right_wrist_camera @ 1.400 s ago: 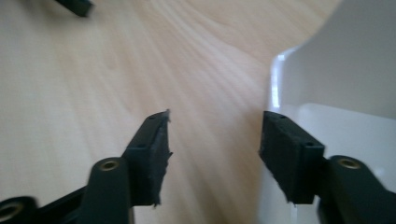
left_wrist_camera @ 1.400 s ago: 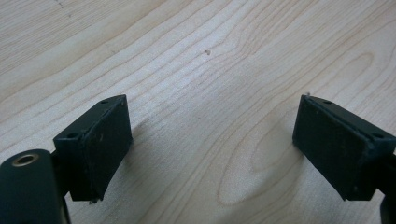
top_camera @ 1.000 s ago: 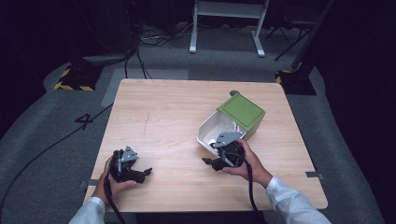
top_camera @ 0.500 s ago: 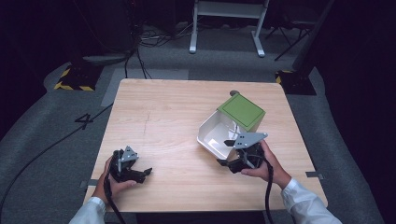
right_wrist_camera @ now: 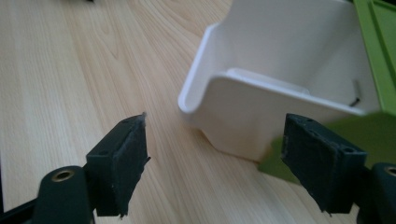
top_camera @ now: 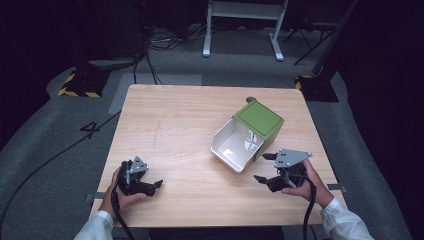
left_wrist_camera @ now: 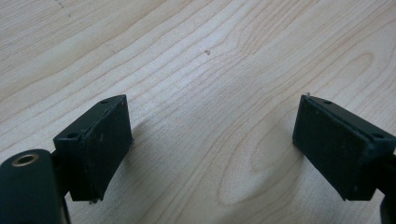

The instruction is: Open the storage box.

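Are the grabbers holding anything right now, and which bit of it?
Nothing is held. The right gripper has just been opening, with its jaws apart and empty in front of the white drawer. The left gripper is open over the bare table.

— From my seat, what blocks the worktop (top_camera: 170,125)?
— Just the white drawer (top_camera: 235,147) pulled out of its green box (top_camera: 259,119), right of centre, near my right claw (top_camera: 264,167). The left half lies open.
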{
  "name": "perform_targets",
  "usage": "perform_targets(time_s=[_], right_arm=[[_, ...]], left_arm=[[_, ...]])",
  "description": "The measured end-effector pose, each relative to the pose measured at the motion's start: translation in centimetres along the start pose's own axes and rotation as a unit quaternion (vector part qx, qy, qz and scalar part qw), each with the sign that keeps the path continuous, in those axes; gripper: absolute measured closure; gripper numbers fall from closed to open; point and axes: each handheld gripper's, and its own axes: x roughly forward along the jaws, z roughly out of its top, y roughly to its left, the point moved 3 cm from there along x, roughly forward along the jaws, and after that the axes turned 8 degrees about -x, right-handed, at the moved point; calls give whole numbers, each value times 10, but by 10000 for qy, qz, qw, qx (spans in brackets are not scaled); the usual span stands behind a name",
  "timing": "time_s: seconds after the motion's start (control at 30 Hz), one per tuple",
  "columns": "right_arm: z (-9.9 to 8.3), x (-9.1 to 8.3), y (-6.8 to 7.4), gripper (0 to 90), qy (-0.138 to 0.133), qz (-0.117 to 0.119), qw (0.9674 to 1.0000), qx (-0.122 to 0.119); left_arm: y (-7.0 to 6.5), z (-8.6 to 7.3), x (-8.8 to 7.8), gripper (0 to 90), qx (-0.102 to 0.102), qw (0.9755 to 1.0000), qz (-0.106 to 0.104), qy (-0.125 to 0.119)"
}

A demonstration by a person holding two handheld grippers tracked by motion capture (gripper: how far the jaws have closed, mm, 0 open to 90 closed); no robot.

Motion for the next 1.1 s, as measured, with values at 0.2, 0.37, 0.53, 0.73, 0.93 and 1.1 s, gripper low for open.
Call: perform_targets(time_s=[0.2,0.37,0.53,0.73,0.93,1.1], right_arm=[[-27,-4,-6,217,256,-185,9994,110],[-59,-7,-16,215,473,-354,9975,384],[-82,-10,-22,210,597,-480,9952,617],[-117,-15,-32,205,622,-580,9899,1133],[-146,-17,-36,197,548,-617,9824,1673],[-162,-17,-37,168,461,-881,9752,1979]], left_arm=[[0,0,0,120,1,10000,0,0],[0,0,0,119,1,10000,-6,1],[0,0,0,118,9,10000,-11,4],[0,0,0,118,9,10000,-10,5],[0,0,0,118,9,10000,-9,6],[0,0,0,121,10,10000,-12,13]])
